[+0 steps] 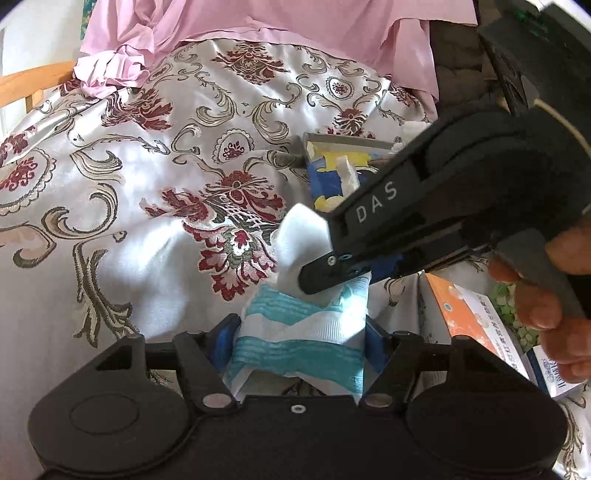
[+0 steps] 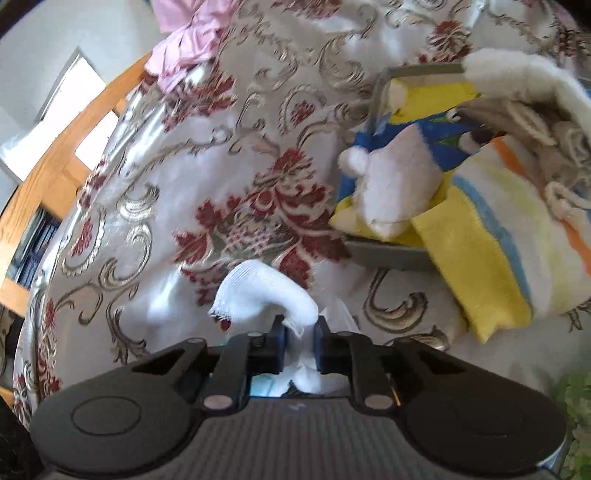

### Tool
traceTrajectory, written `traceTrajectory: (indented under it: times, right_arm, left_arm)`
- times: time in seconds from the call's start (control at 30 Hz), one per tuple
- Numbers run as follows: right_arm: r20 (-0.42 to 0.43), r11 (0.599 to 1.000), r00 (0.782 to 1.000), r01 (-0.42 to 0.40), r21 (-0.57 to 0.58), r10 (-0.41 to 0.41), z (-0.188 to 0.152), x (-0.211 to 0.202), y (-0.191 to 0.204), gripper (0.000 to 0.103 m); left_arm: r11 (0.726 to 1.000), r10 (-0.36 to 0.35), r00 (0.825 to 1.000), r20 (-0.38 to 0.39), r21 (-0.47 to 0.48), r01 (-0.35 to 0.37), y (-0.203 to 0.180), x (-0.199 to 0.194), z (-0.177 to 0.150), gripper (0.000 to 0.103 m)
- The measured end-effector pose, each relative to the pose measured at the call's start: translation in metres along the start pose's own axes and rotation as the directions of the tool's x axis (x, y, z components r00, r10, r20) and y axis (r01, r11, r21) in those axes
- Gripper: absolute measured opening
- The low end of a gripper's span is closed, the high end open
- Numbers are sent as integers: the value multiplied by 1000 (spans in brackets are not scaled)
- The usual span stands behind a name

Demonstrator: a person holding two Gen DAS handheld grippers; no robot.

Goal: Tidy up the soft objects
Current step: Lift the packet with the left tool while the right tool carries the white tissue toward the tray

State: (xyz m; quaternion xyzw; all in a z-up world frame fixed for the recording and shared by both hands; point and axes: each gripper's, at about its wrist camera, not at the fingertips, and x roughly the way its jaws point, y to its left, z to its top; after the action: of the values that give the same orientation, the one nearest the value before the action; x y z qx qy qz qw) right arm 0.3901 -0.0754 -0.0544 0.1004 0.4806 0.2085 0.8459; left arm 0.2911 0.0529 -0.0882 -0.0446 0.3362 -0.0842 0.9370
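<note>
Jaws of the left gripper point(image 1: 301, 341) are closed partway onto the white-and-teal striped sock point(image 1: 299, 332), blue pads pressing its banded cuff from both sides at 6 o'clock in the left wrist view. Right gripper point(image 1: 325, 269) enters from 3 o'clock, its black tips clamped on the white toe end of the same sock, which bunches up just past them. Sock hangs stretched between the two tools above the floral bedspread point(image 1: 147, 166). Grey tray point(image 1: 343, 142) with bright cloths sits at 1 o'clock; pink fabric point(image 1: 221, 26) lies at 12 o'clock; an orange-and-white box point(image 1: 469, 314) sits at 4 o'clock.

Right wrist view: right gripper point(image 2: 300, 338) jaws nearly together, pinching white sock point(image 2: 266, 291) fabric between them at 6 o'clock; toe end bulges forward past the tips. Grey tray point(image 2: 388, 254) at 2 o'clock holds a white plush item point(image 2: 391, 184) and a yellow striped cloth point(image 2: 491, 236), partly spilling over its near rim. Wooden frame point(image 2: 55, 173) at 9 o'clock.
</note>
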Motion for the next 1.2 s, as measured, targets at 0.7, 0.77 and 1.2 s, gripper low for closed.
traceTrajectory:
  times: [0.7,0.77,1.2]
  right_arm:
    - [297,999,955,-26,42,12,-26,-96,-40,10]
    - [322,999,947,-25,41,10,-33,-107,-48,10]
    - [528,984,849,-91,152,-3,-44,-150,-119,10]
  left_arm:
    - [999,-6,996,93,-47,11,-1,-15,5,66]
    - [999,-2,993,116,-42,7,-3,-17,5,66]
    - [1000,-9,960,280,0,9,-23,-52,13,66]
